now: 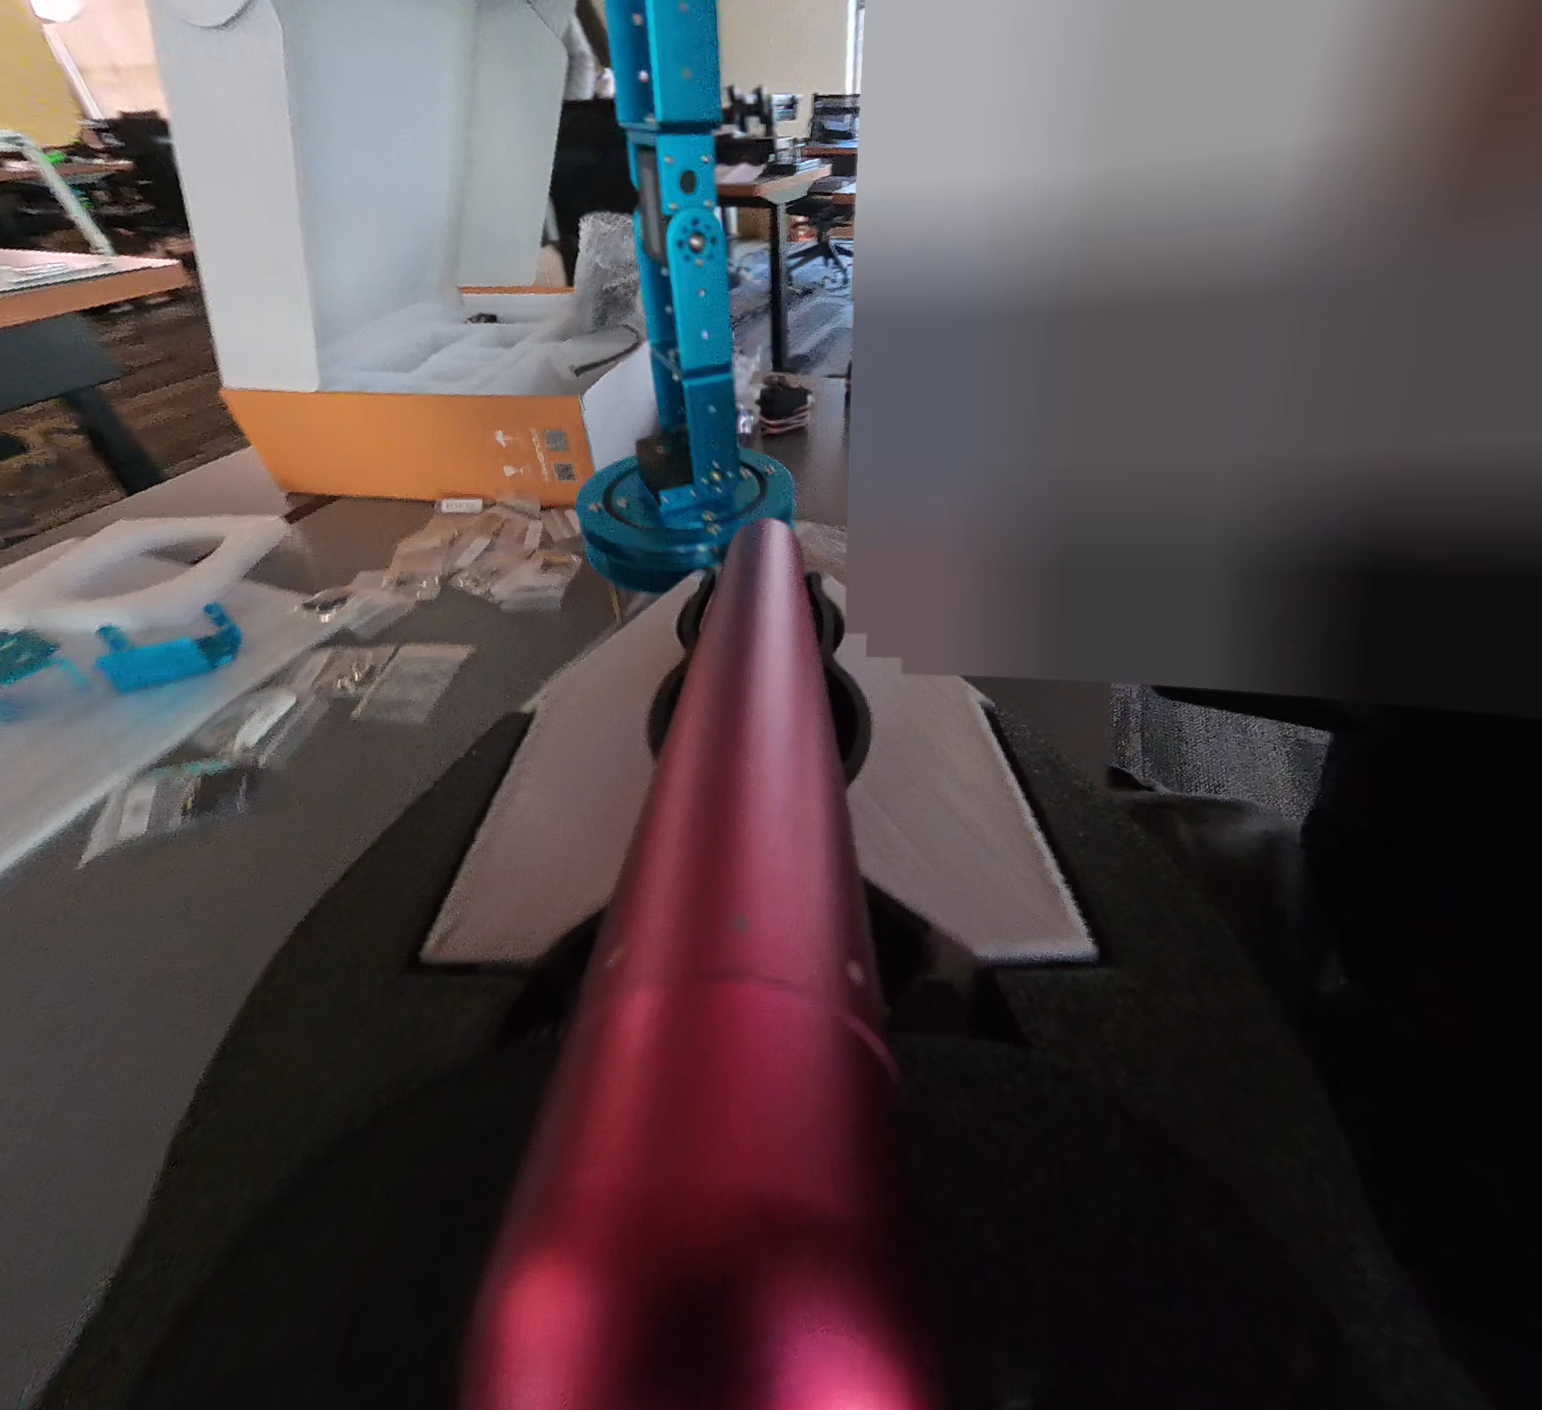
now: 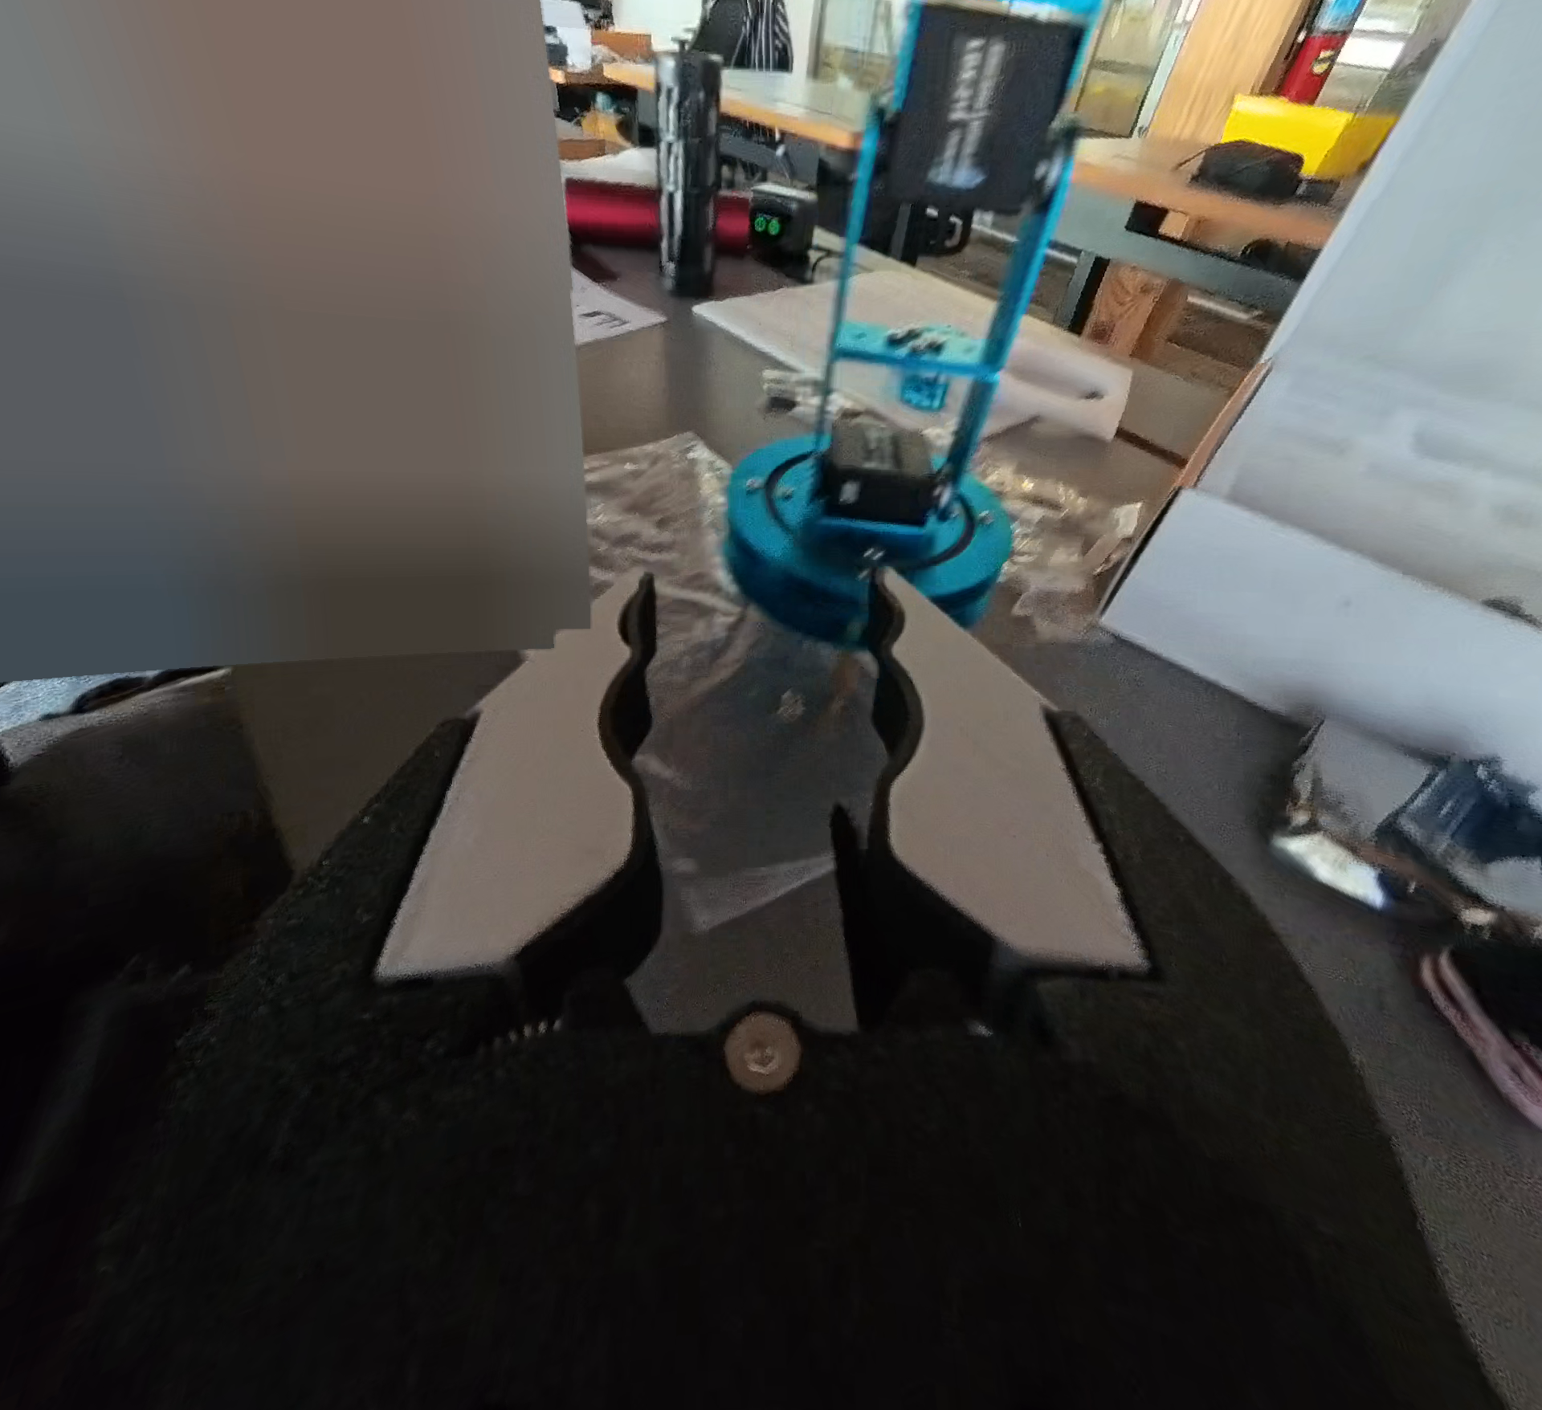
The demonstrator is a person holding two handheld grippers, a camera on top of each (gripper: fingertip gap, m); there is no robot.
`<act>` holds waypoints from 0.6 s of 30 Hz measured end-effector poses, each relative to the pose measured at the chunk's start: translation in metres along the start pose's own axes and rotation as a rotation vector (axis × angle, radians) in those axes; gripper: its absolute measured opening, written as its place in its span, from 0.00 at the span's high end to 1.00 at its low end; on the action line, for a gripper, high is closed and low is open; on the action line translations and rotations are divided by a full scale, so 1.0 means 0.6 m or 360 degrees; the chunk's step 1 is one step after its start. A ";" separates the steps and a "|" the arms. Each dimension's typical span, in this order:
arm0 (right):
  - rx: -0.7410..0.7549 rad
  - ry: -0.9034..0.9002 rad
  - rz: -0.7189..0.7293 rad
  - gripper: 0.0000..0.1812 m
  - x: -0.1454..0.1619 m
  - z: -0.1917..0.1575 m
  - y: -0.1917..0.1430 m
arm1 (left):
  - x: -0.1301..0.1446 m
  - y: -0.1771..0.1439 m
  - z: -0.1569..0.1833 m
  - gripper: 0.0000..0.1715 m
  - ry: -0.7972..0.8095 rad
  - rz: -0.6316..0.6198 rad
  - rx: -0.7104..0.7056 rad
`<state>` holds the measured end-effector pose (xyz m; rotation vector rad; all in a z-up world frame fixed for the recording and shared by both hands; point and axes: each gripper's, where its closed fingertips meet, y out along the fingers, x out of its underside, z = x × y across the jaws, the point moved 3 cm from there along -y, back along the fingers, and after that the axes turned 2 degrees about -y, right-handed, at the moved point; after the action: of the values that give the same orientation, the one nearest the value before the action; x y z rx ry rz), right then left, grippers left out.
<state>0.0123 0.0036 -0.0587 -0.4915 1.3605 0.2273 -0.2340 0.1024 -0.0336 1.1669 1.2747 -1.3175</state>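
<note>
While clamped on a red tube (image 1: 734, 911) pointing forward, left gripper (image 1: 763, 602) faces the upright blue arm kit (image 1: 676, 219); tube tip just short of its round base. Right gripper (image 2: 763, 602): parted, empty, fingertip beside the base (image 2: 868, 544).

Both wrist views sit low over the bench (image 1: 167, 994), looking forward along their claws. Both share the upright blue robot arm kit (image 1: 680, 219) at upper centre, close ahead. The left view faces its narrow side, the right view (image 2: 959, 219) its open frame.
</note>
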 end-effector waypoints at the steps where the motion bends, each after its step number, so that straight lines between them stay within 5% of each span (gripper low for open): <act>1: -0.0007 0.0011 -0.0004 0.74 0.003 -0.022 -0.015 | 0.006 -0.024 0.024 0.88 -0.0005 -0.0001 -0.0039; 11: -0.0203 0.0229 0.0049 0.77 0.065 -0.248 -0.090 | 0.154 -0.206 0.280 0.87 -0.0081 -0.0181 -0.0483; 18: -0.0258 0.0450 0.0119 0.78 0.122 -0.317 -0.092 | 0.248 -0.224 0.359 0.87 -0.0253 -0.0363 -0.0575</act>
<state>-0.1153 -0.1421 -0.1429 -0.6264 1.6462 0.3411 -0.3903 -0.1101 -0.1642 0.6684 1.4844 -1.2467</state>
